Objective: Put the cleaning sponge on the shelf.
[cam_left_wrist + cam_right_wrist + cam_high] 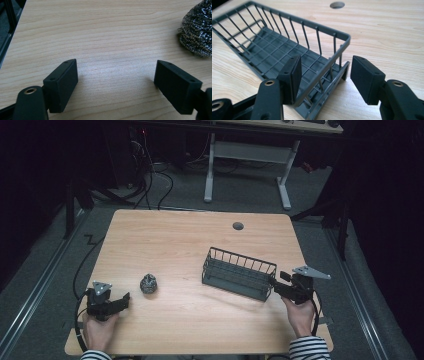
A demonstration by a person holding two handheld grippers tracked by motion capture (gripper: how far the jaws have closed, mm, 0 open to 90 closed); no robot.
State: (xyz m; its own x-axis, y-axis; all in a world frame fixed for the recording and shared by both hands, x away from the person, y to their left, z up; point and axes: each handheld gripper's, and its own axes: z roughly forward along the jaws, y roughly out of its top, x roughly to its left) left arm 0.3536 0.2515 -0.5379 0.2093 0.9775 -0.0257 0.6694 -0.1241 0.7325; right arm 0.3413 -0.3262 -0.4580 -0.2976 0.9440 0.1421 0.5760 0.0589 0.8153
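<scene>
The right gripper point(324, 75) is wide open, its jaws on both sides of the grey wire basket's point(239, 272) end wall. The left gripper point(116, 83) is also wide open over the wooden table point(190, 240), near the steel scourer point(197, 32).

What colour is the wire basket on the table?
The wire basket is dark grey; the right gripper view shows it best.

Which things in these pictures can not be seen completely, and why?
- Steel scourer: left gripper view, cut off by the right edge.
- Wire basket: right gripper view, its near end is behind the open right gripper, its far end cut off.
- Person's hand: high view, partly under the left gripper.
</scene>
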